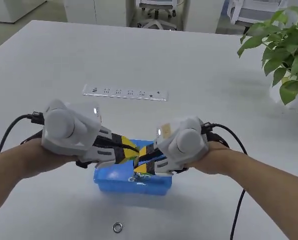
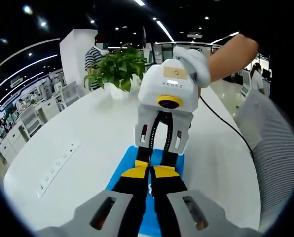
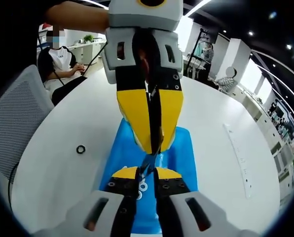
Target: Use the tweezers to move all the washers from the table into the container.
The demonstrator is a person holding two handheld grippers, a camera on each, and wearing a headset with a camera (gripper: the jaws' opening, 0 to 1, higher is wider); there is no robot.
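Tweezers (image 3: 148, 164), seen as a thin bluish metal strip, were held over the blue container (image 3: 184, 148) with their long axis laid left to right, pinched between the closed jaws of the left gripper (image 3: 152, 147) and pointed into the narrowly parted right gripper (image 3: 147, 173), whose hold could not be told.

Both handheld units are the same build. The left gripper (image 1: 133, 149) and right gripper (image 1: 142, 161) each have a chunky white rounded shell with a fat round knob, then black jaws capped in yellow. The left cable (image 1: 13, 126) is black and trails off toward 9 o'clock. The right cable (image 1: 237, 210), also black, drops toward 5 o'clock. Up close, the right shell has a tan label (image 2: 175, 73) at 12 o'clock and red marks (image 2: 144, 132) on its white side plates. There are small screws (image 3: 176, 76) on the left one's black jaws.
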